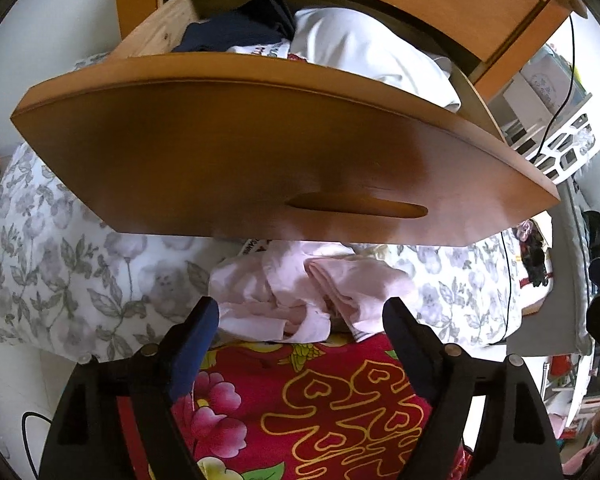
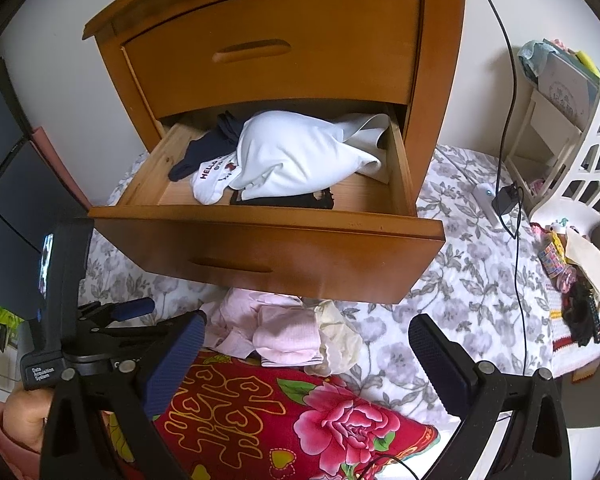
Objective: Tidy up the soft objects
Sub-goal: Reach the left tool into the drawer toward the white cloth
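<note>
Left tongs [image 1: 300,316] gape — drawer front [image 1: 260,152] hides pink clothes [image 1: 300,292] partly.

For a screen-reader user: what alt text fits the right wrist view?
An open wooden drawer holds a white garment and dark clothes. Below it, pink clothes lie on a floral bedspread, beyond the open right gripper.

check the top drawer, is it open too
No, the top drawer sits flush and shut; only the lower drawer is pulled out, with clothes inside.
</note>
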{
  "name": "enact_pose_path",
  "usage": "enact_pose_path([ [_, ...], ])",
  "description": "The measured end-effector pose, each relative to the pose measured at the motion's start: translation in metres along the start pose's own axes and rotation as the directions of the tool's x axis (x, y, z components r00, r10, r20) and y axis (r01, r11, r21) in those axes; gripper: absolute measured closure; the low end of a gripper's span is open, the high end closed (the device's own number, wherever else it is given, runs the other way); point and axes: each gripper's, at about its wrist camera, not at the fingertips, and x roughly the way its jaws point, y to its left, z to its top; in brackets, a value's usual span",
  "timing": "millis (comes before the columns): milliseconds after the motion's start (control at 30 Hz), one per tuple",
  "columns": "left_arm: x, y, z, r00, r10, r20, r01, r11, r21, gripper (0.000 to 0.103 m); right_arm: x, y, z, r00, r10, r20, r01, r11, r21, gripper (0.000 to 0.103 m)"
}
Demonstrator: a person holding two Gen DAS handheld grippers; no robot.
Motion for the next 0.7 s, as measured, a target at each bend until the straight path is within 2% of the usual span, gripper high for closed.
enact_pose_path([
  [100,-0.003,0.002,0.0,1.0,0.008,0.024,-0.008,1.0,0.001,0.015,0.0,0.0,0.0,1.0,0.0,0.0,0.0,1.0,-0.001,0.0],
  [133,-0.005,0.002,0.0,1.0,0.008,0.029,-0.008,1.0,0.002,0.006,0.0,0.0,0.0,1.0,0.0,0.001,0.0,1.0,-0.001,0.0],
  [167,-0.007,0.002,0.0,0.999,0.008,0.038,-0.008,1.0,0.003,0.002,0.0,0.0,0.0,1.0,0.0,0.002,0.0,1.0,0.0,0.0],
  [300,-0.022,0.001,0.001,0.998,-0.005,0.07,0.004,1.0,0.019,0.001,0.0,-0.002,-0.001,1.0,-0.002,0.006,0.002,1.0,0.005,0.0],
  [467,-0.05,-0.002,0.006,0.989,-0.008,0.147,0.002,0.999,0.043,0.001,0.0,-0.005,0.001,1.0,0.001,0.009,-0.001,1.0,0.011,0.0],
  [600,-0.077,-0.002,0.014,0.975,-0.007,0.224,-0.006,0.998,0.056,0.001,-0.001,-0.006,0.002,1.0,0.003,0.013,-0.003,1.0,0.015,0.0],
  [700,-0.102,-0.002,0.024,0.948,-0.013,0.318,-0.01,0.997,0.072,0.001,-0.006,-0.006,0.004,0.999,0.011,0.03,-0.012,1.0,0.01,0.0],
])
